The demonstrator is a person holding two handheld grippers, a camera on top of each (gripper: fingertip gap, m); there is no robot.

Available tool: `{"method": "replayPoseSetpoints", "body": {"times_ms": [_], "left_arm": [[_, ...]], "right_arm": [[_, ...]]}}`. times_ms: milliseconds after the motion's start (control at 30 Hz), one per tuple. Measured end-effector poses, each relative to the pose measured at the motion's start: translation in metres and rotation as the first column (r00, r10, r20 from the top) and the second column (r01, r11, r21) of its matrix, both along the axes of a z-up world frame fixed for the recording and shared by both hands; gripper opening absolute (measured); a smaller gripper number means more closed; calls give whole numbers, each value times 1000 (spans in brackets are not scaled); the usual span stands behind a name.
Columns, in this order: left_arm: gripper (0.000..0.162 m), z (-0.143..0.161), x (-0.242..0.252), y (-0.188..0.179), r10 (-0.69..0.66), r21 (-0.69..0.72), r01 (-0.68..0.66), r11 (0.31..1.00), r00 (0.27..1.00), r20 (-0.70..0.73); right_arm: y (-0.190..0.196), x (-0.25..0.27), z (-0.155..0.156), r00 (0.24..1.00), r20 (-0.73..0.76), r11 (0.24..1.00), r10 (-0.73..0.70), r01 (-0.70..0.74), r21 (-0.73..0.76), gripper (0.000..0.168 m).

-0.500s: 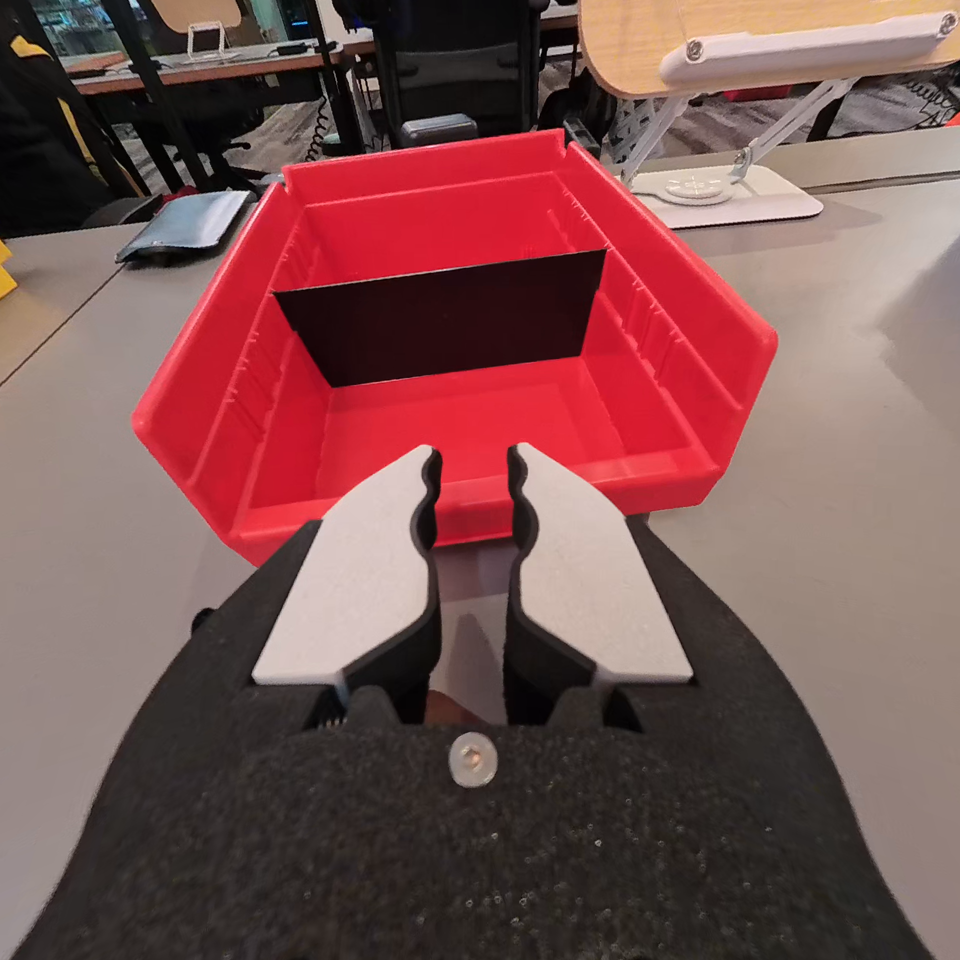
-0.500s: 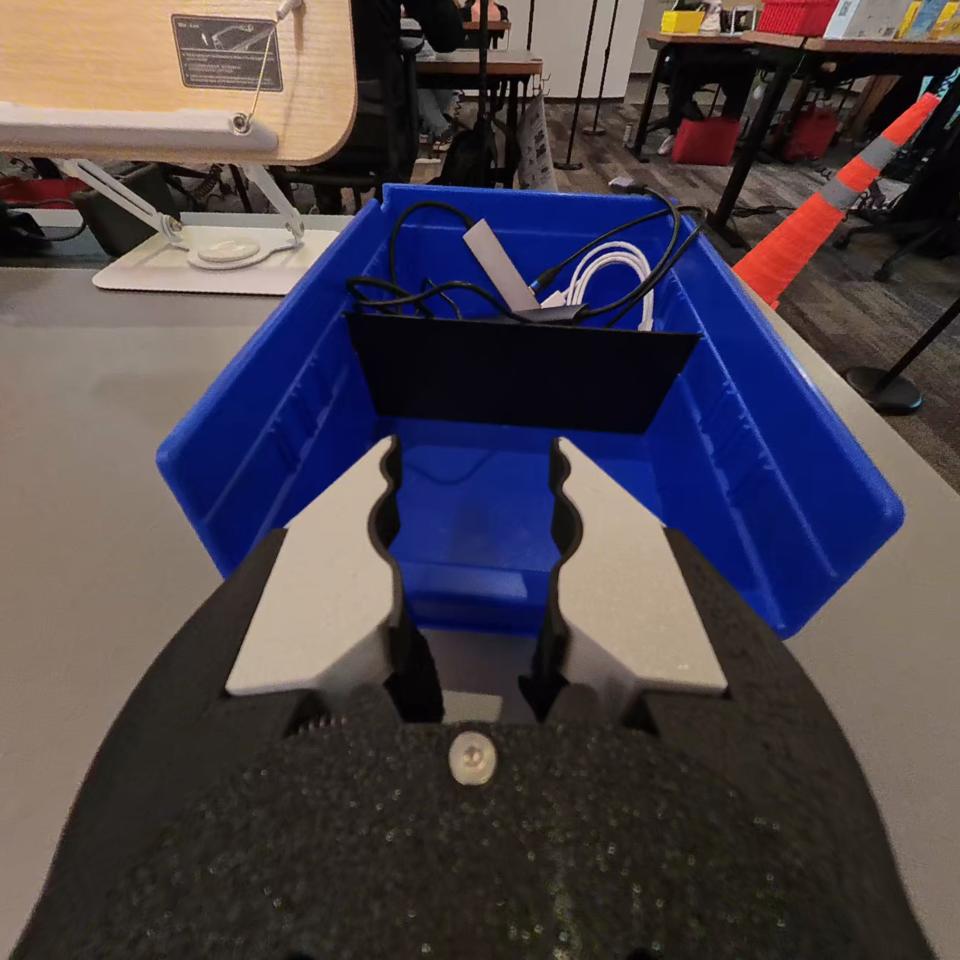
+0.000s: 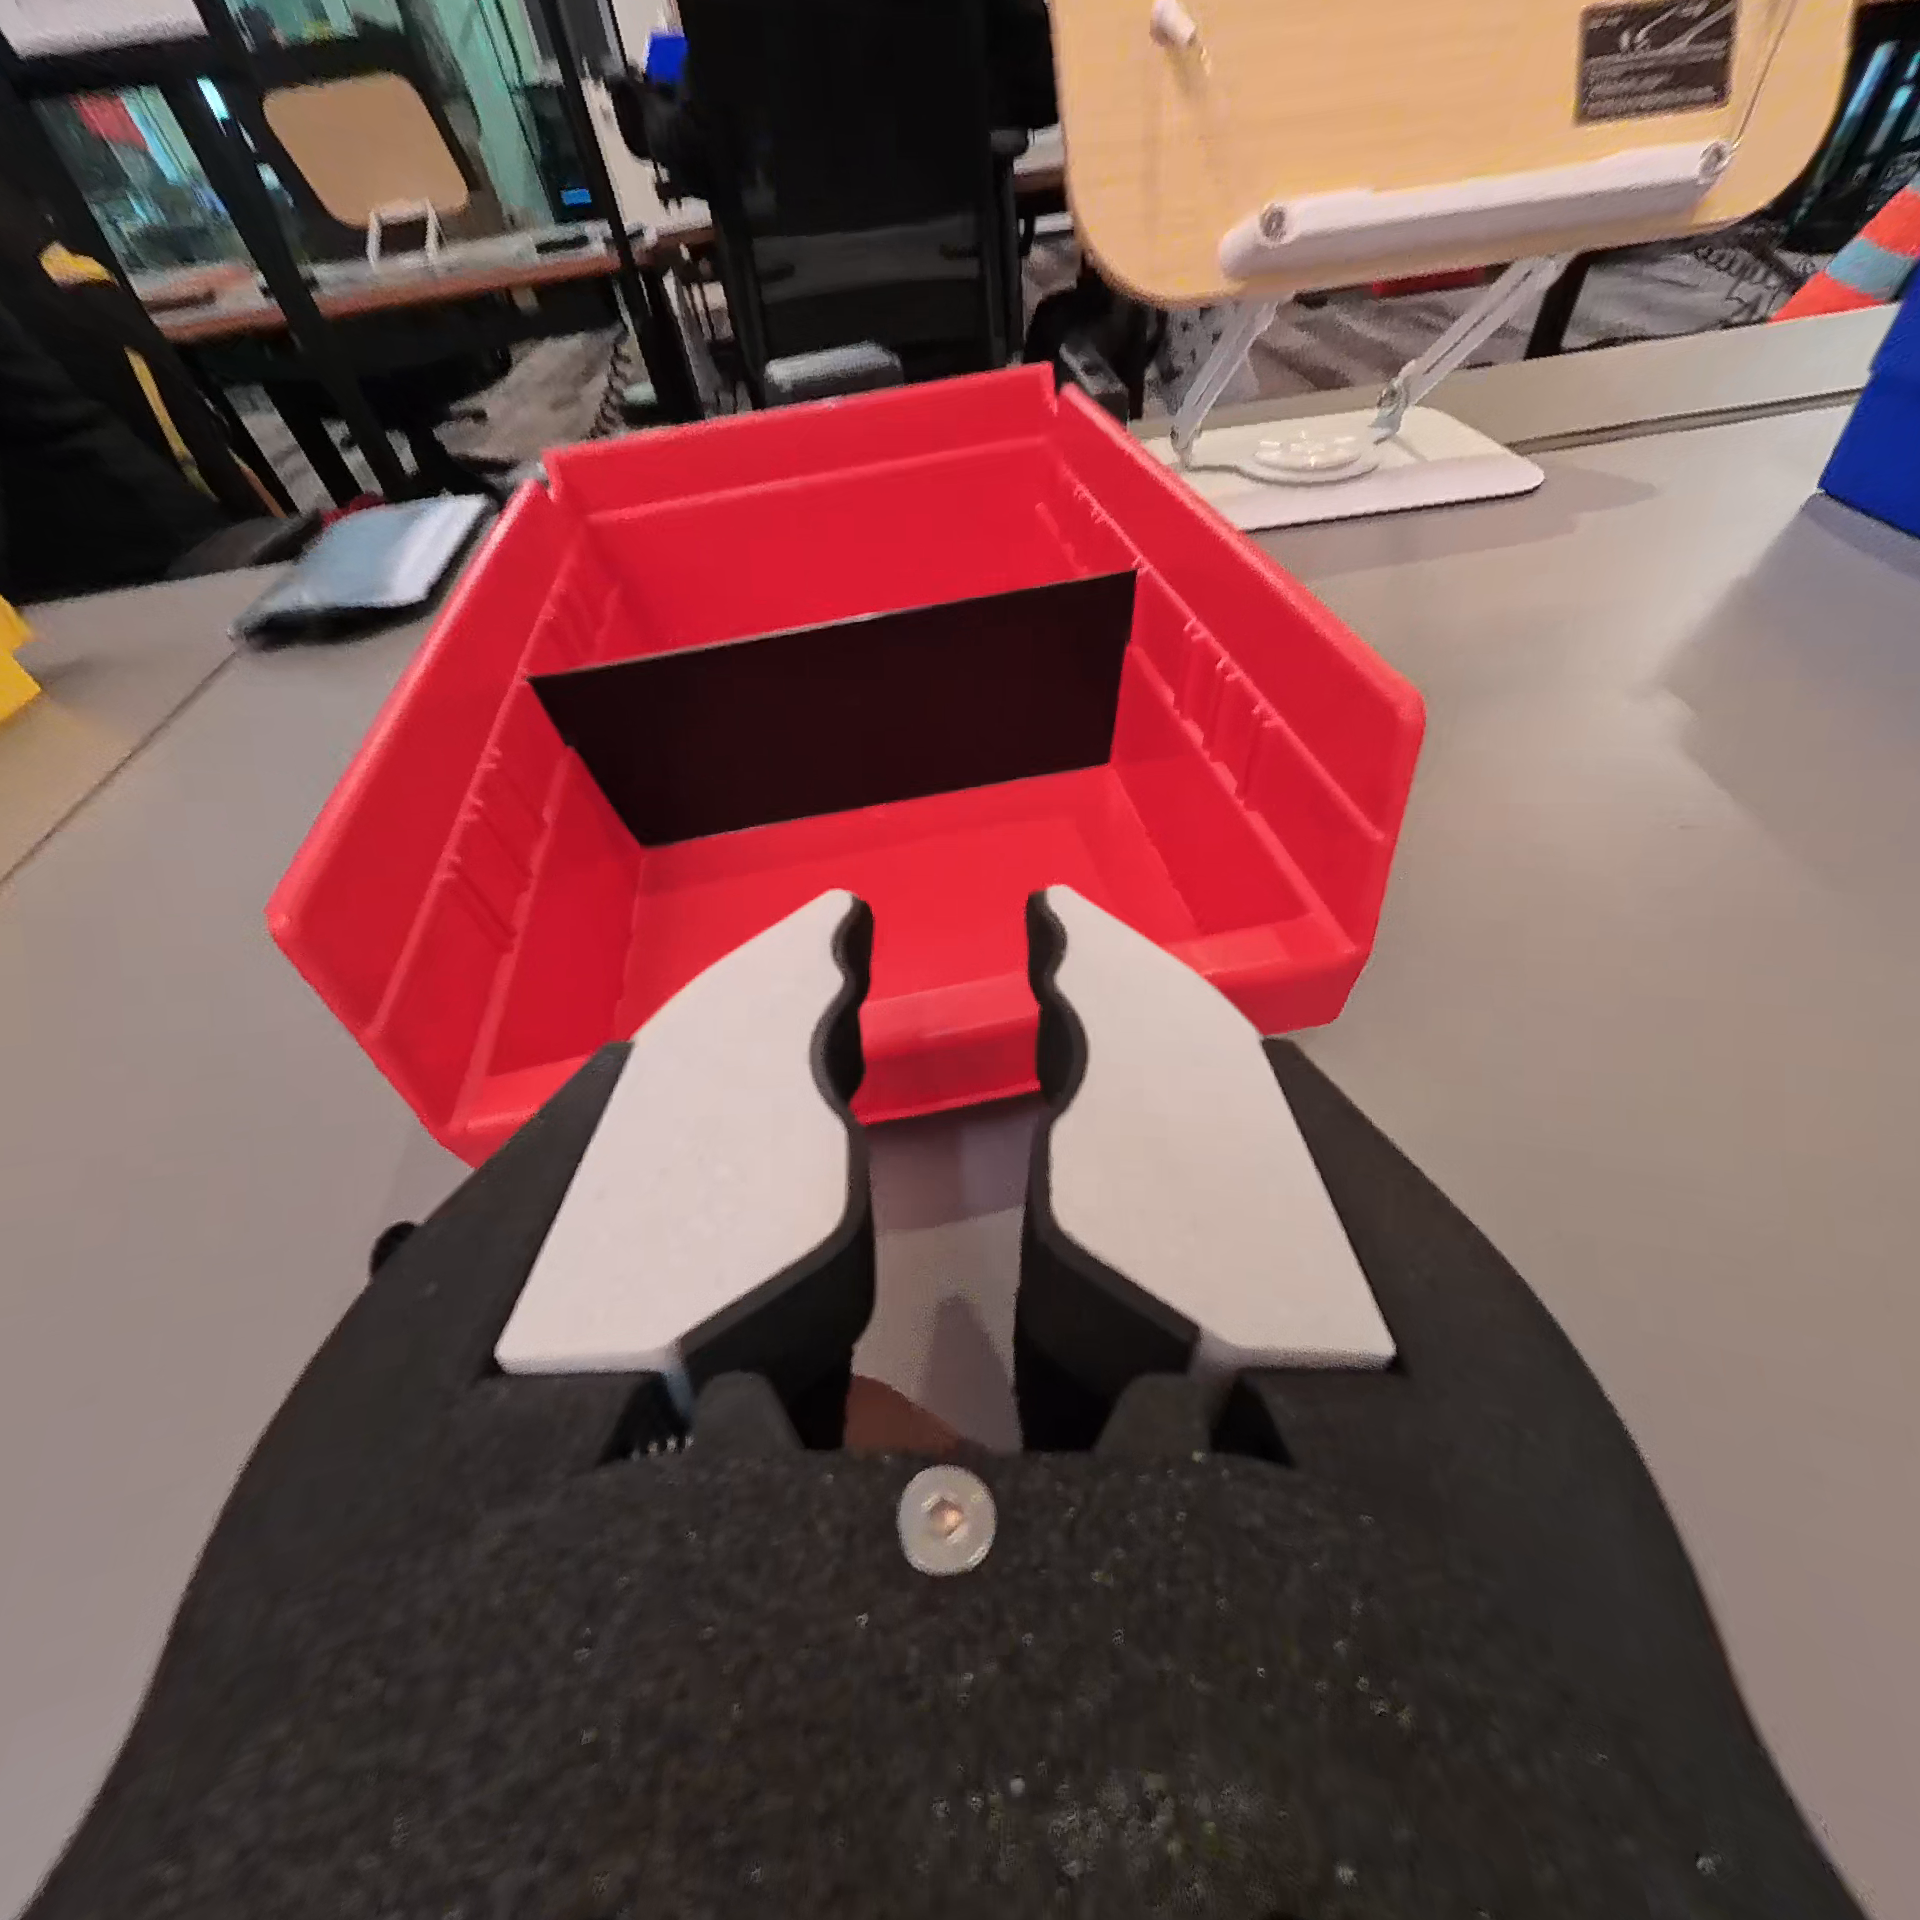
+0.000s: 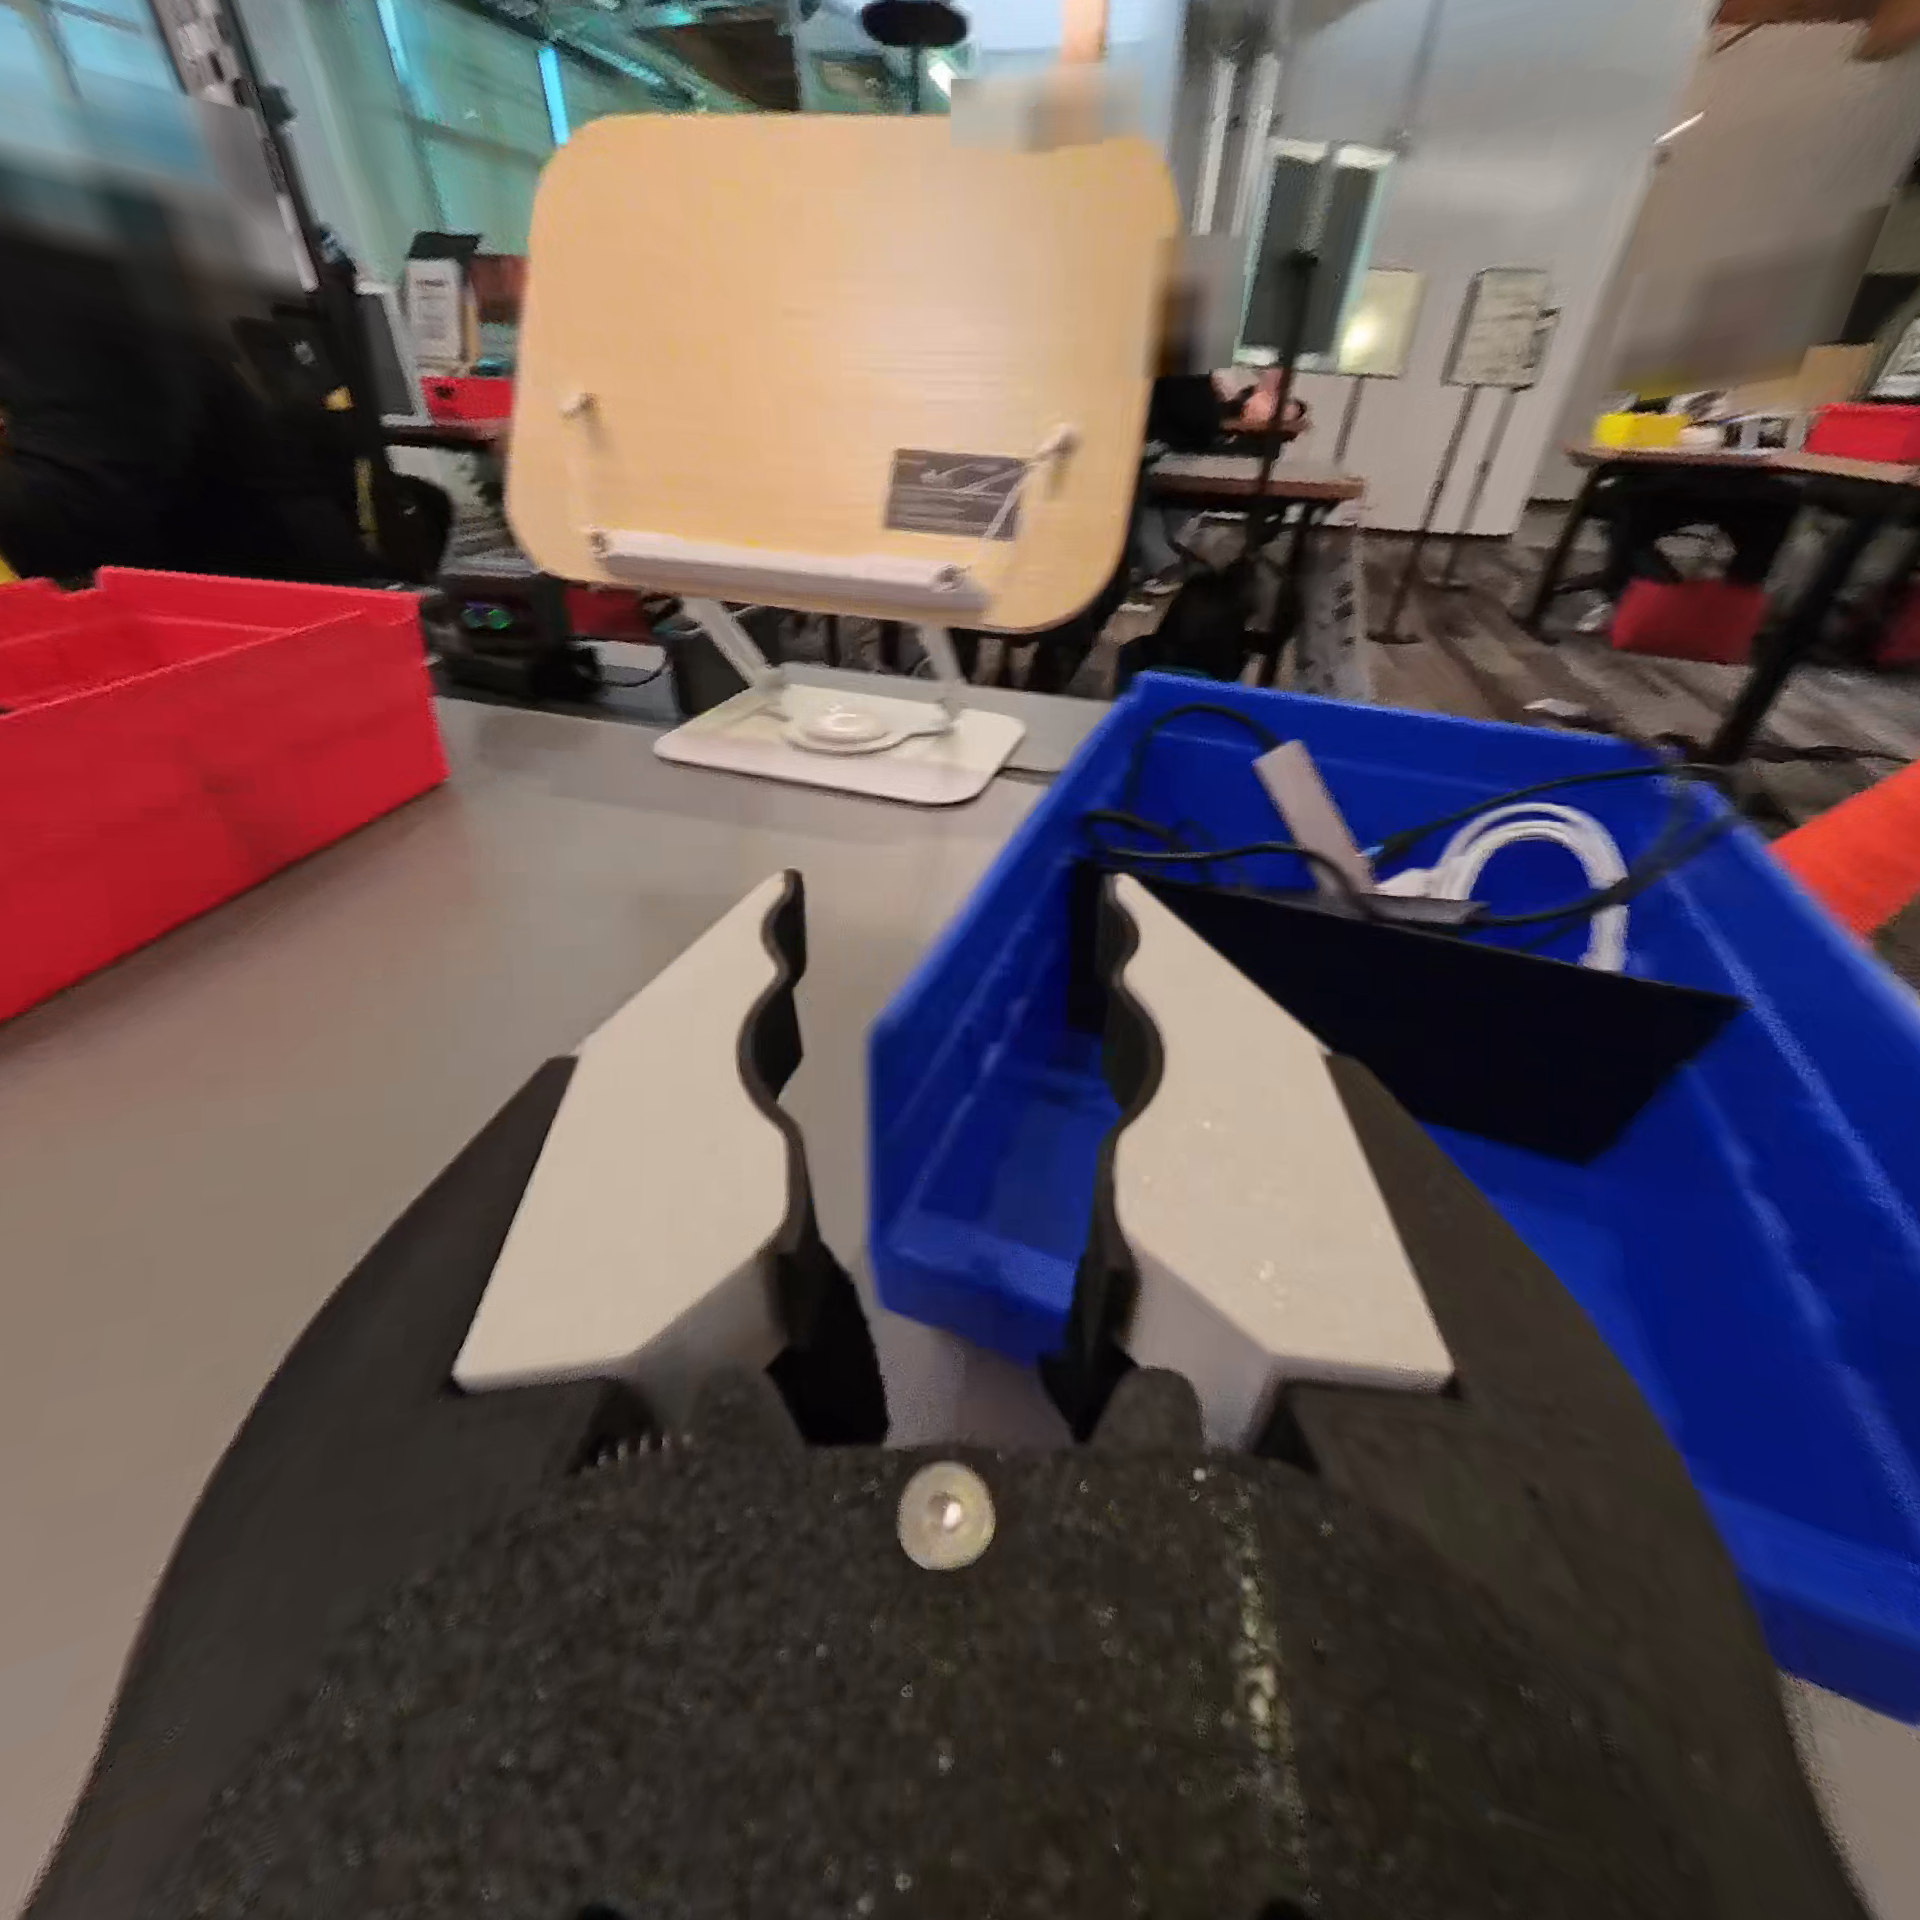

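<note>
My left gripper, jaws spread and empty, hovers at the low front lip of the red bin, which sits on the grey tabletop. A black divider crosses the bin; the floor of the compartment behind it is hidden. Centre, a wooden book stand, slightly blurred. My right gripper, spread wide and empty, hovers over the left front corner of the blue bin. Tangled cables lie behind that bin's divider; its right side is cut off.
</note>
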State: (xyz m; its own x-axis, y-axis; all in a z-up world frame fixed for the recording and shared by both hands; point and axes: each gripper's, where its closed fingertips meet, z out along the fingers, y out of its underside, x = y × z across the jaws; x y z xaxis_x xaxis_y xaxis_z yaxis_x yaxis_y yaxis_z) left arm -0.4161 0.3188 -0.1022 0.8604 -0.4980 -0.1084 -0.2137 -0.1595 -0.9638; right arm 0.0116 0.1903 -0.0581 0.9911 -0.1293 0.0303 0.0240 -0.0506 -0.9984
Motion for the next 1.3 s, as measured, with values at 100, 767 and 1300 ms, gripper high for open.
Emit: {"method": "replayPoseSetpoints", "body": {"times_ms": [100, 767, 1300], "left_arm": [[33, 8, -2, -6, 15, 84, -11, 996, 999, -44], [52, 12, 74, -49, -209, 113, 211, 971, 977, -32], [48, 3, 268, -137, -603, -100, 617, 781, 786, 136]], "right_arm": [[18, -29, -23, 998, -28, 992, 60, -62, -106, 63], [22, -48, -57, 998, 60, 954, -18, 35, -296, 58], [-106, 28, -18, 876, -15, 871, -482, 478, -116, 44]]}}
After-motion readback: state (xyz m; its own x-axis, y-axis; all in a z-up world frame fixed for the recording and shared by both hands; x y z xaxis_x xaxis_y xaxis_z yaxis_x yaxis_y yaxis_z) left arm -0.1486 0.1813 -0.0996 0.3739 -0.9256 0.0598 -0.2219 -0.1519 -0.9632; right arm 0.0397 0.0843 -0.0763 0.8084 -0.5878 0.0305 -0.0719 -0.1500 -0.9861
